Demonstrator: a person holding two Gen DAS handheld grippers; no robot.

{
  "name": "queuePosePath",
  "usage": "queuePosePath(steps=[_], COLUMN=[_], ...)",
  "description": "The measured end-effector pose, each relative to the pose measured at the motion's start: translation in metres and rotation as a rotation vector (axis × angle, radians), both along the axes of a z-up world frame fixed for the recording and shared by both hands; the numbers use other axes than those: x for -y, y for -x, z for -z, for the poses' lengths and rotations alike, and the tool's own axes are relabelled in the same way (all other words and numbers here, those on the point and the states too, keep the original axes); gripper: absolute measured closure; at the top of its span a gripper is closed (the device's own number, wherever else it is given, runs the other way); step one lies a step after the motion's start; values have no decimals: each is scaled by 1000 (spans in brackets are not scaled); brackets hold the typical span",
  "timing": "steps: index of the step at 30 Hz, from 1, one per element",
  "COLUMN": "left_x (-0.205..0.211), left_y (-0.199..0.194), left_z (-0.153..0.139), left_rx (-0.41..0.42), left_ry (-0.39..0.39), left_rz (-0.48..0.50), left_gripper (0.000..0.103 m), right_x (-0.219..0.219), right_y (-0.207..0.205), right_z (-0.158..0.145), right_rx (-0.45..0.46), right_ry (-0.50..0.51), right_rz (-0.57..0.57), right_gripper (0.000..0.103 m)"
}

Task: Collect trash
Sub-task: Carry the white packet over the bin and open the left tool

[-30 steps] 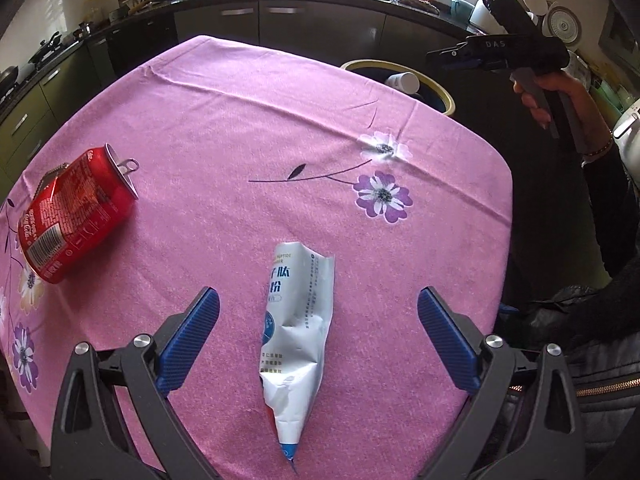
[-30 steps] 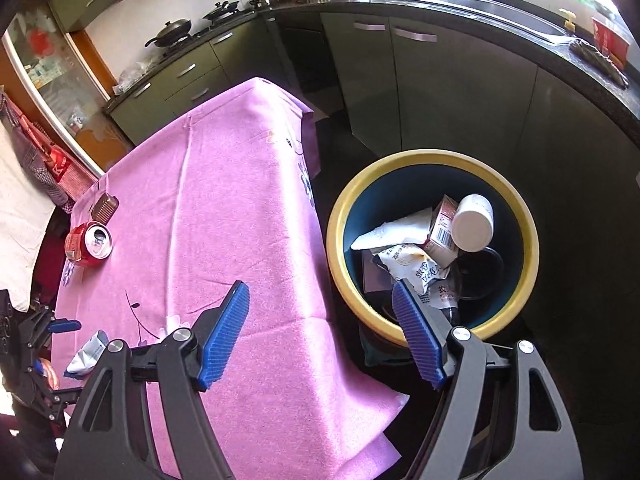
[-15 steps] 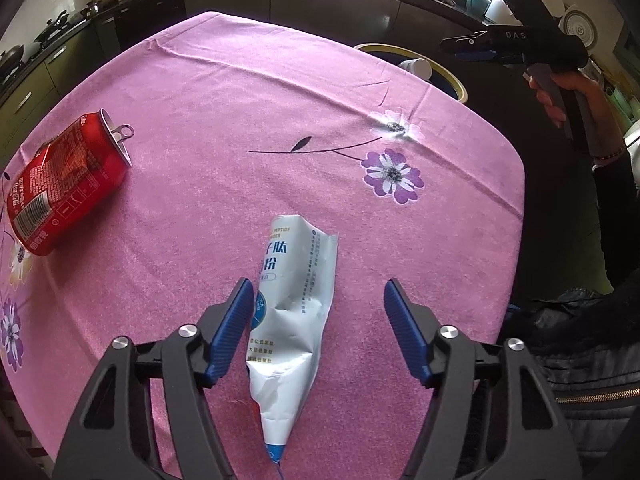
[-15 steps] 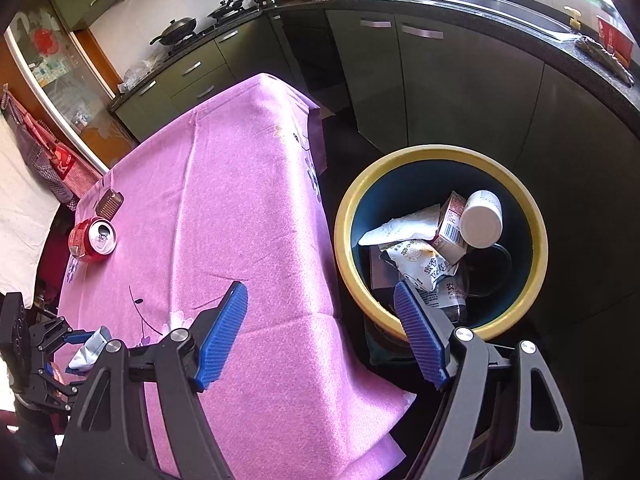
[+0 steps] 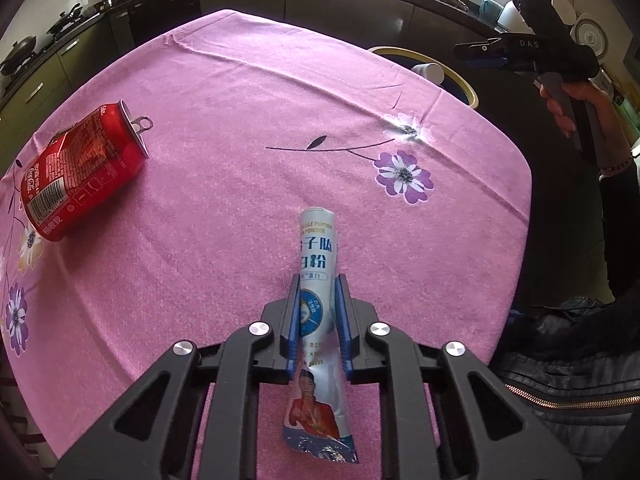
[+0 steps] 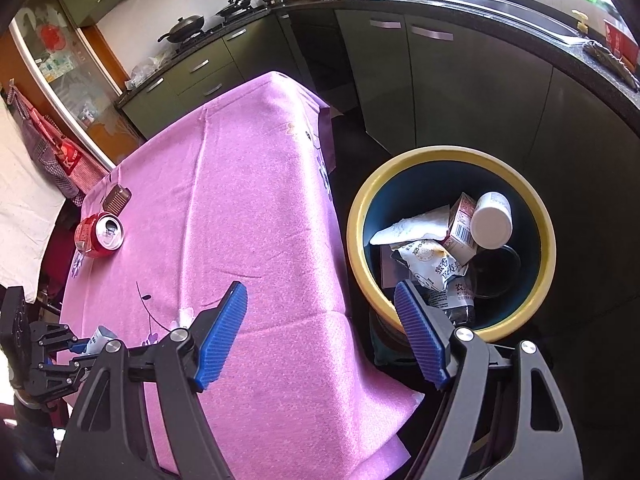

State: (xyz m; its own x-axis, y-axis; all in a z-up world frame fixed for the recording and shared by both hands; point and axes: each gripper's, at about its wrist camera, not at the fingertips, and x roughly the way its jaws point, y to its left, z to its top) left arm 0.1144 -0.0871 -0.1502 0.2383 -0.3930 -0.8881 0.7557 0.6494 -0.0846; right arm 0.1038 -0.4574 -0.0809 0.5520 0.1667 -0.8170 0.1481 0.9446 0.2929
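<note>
1. Only the right wrist view looked down into the yellow-rimmed bin (image 6: pixel 451 158), which stood on the floor just off the table's far right corner and held a white cup (image 6: pixel 491 220), a small carton (image 6: pixel 460 227) and crumpled wrappers (image 6: pixel 426 258). The left wrist view caught only a sliver of that rim (image 5: pixel 466 87) past the table edge.
2. Only the left wrist view showed the grip plainly: the left gripper (image 5: pixel 319 280) was clamped on the powder sachet (image 5: pixel 317 260), its blue pads pressing the sachet's middle from both sides.
3. The sachet sat near the table's near edge, its long axis running from that edge toward the far one, the rolled top end pointing away and the torn, flared bottom end toward the camera.
4. The right gripper (image 6: pixel 322 310) hung with its jaws spread wide and nothing between them, over the table's right edge and the bin.
5. A red can (image 5: pixel 80 172) lay on its side near the left edge of the pink tablecloth (image 5: pixel 248 92), its opened top facing the far right corner.
6. In the right wrist view the sachet (image 6: pixel 100 338) was mostly hidden by the left gripper (image 6: pixel 80 346); a small brown object (image 6: pixel 116 198) beside the can was too small to identify.
</note>
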Motion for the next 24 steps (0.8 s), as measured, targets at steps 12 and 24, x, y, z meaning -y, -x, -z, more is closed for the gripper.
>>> queuePosePath(steps=[12,24], left_x=[30,182], left_y=[-2,-36], left_z=[-27,-83], left_rx=[36,83], left_ry=[21,127], left_rz=[68,296], left_gripper=[90,90], right_x=[6,68], right_y=[10,54], right_z=[-10,-21], right_rx=[30,71], right_ry=[0,4], right_rz=[2,131], right_gripper=[27,27])
